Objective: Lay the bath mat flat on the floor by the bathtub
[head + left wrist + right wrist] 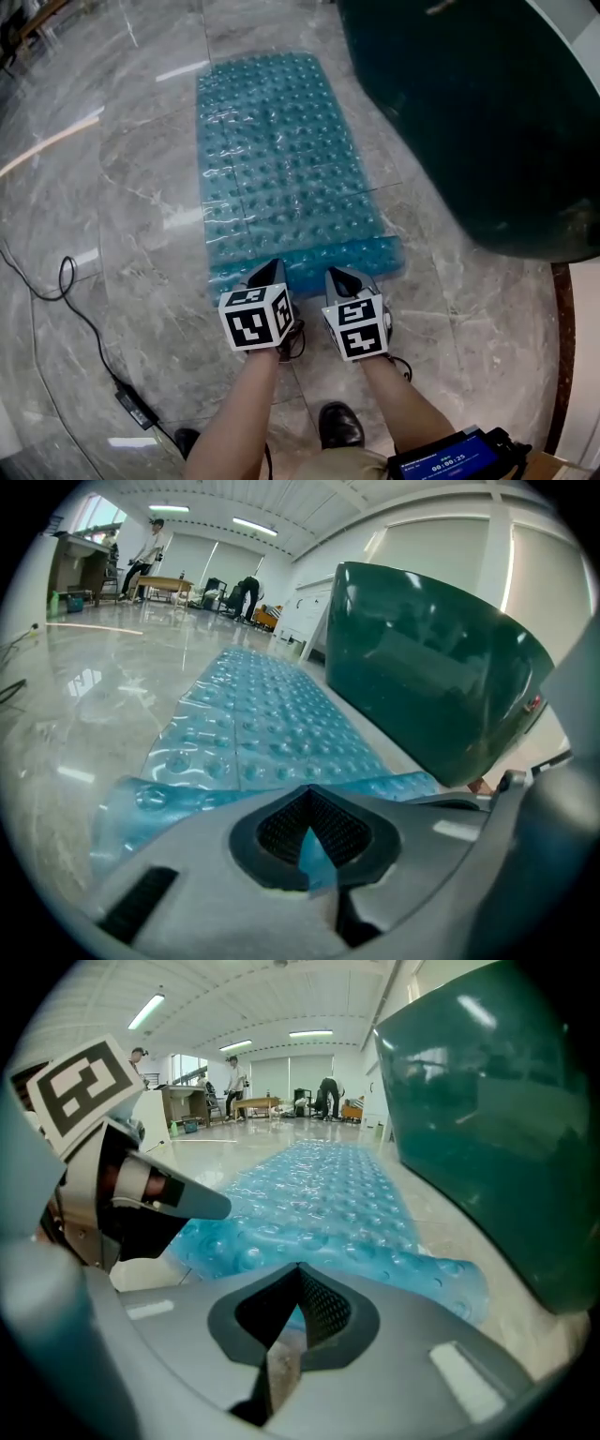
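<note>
Bare forearms (pixel 246 412) reach down from the bottom of the head view, each carrying a gripper, the two side by side and nearly touching. The left gripper (pixel 271 273) has its jaws pressed together on the near edge of the bath mat (pixel 281 159); its own view shows a thin blue sliver of mat pinched between the pads. The right gripper (pixel 339 277) is closed on the same edge just beside it, with blue mat showing between its pads too. The mat is clear blue and bumpy. Most of it lies flat on the grey marble floor (pixel 112 234), stretching away from the person, while the held near end is lifted and curled. Just right of the mat stands the dark green bathtub (pixel 469 112), its side running along the mat's long edge. A black cable (pixel 75 309) trails over the floor at left, and a black shoe (pixel 339 424) shows below the grippers. Far off, people (pixel 232 1074) stand by tables (pixel 255 1103).
</note>
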Demonstrator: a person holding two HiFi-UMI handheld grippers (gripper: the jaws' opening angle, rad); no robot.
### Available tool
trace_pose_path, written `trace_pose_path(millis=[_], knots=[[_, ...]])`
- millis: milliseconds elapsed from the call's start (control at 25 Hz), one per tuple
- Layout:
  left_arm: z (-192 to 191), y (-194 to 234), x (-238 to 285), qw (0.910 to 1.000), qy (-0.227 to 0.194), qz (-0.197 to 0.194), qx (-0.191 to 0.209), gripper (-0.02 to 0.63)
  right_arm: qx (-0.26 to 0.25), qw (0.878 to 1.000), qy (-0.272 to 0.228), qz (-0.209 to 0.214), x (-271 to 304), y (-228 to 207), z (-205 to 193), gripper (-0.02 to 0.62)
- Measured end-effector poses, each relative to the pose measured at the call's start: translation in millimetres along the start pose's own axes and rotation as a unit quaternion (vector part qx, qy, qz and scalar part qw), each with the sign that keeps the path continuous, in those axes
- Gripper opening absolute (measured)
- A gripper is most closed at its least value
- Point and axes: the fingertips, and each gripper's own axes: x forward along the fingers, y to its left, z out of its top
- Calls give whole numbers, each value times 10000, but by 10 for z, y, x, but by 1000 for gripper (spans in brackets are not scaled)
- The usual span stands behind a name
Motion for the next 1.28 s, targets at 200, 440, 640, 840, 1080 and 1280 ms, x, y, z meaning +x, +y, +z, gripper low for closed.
trace_pose_path(millis=[200, 440, 640, 840, 1080, 1280], knots=[[-216, -21, -121, 10000, -28, 45, 29, 6, 136, 9993, 136, 324, -153, 83, -61, 9], [-479, -76, -214, 9999, 155, -6, 60, 6, 327, 9986, -232, 347, -275, 81, 192, 9], [-593, -114, -306, 9998, 195, 11, 69, 6, 264, 9992, -88, 294, -131, 71, 263, 9], [-456, -221, -465, 10000, 15, -19, -23, 6, -19, 9994, 267, 231, -61, 97, -21, 9], [-279, -233, -486, 9998, -158, -27, -67, 6, -66, 9990, 344, 273, -249, 231, -378, 9], [-490, -127, -428, 9997, 142, 95, -151, 6, -87, 9992, 279, 268, -371, 290, -469, 9]])
